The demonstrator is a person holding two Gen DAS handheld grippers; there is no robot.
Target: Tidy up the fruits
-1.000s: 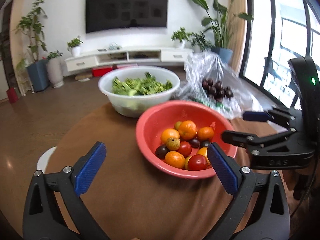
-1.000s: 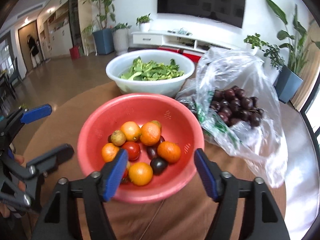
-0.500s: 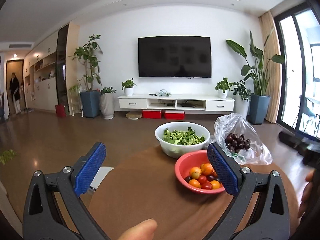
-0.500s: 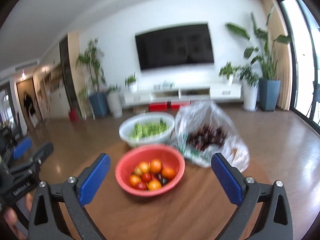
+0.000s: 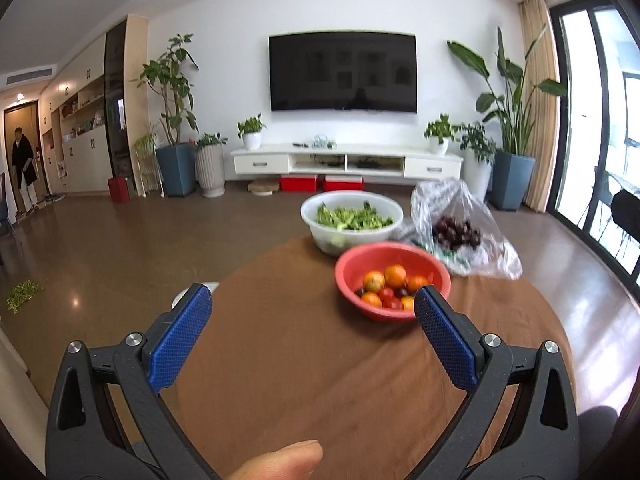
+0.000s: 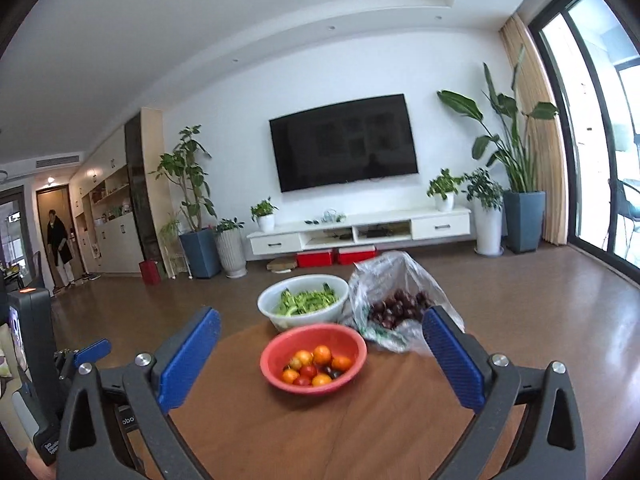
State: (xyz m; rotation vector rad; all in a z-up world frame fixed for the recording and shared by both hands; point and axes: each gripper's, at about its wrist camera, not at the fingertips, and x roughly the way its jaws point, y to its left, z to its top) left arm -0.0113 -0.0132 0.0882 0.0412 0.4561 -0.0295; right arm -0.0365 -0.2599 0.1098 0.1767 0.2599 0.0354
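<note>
Brown wood desk (image 6: 304, 432), round, carrying three containers grouped at its far side. Red plastic bowl (image 6: 276, 354) nearest the cameras, holding oranges (image 6: 322, 354), red tomatoes (image 6: 307, 371) and dark plums (image 6: 331, 372). White bowl of green vegetables (image 6: 302, 300) just behind it, touching or nearly so. Clear plastic bag (image 6: 384, 276) of dark cherries (image 6: 396, 306) to the right of the white bowl, with green print on its lower fold, unreadable.

Writing: partial white letters "obo" on the black body low in the right wrist view; rest hidden. No brand legible elsewhere.

Right gripper (image 6: 320, 354): jaws spread to their widest, having just been opening, nothing between the blue pads (image 6: 452, 364); well short of the red bowl, touching nothing.

Left gripper (image 5: 312, 328): jaws wide apart, empty, blue pads (image 5: 180, 344) clear of all items; red bowl (image 5: 348, 276) ahead and to the right, not touched. Fingertip (image 5: 280, 460) of the person visible at the bottom edge.

Left gripper also seen at the left edge of the right wrist view, one blue pad showing.
</note>
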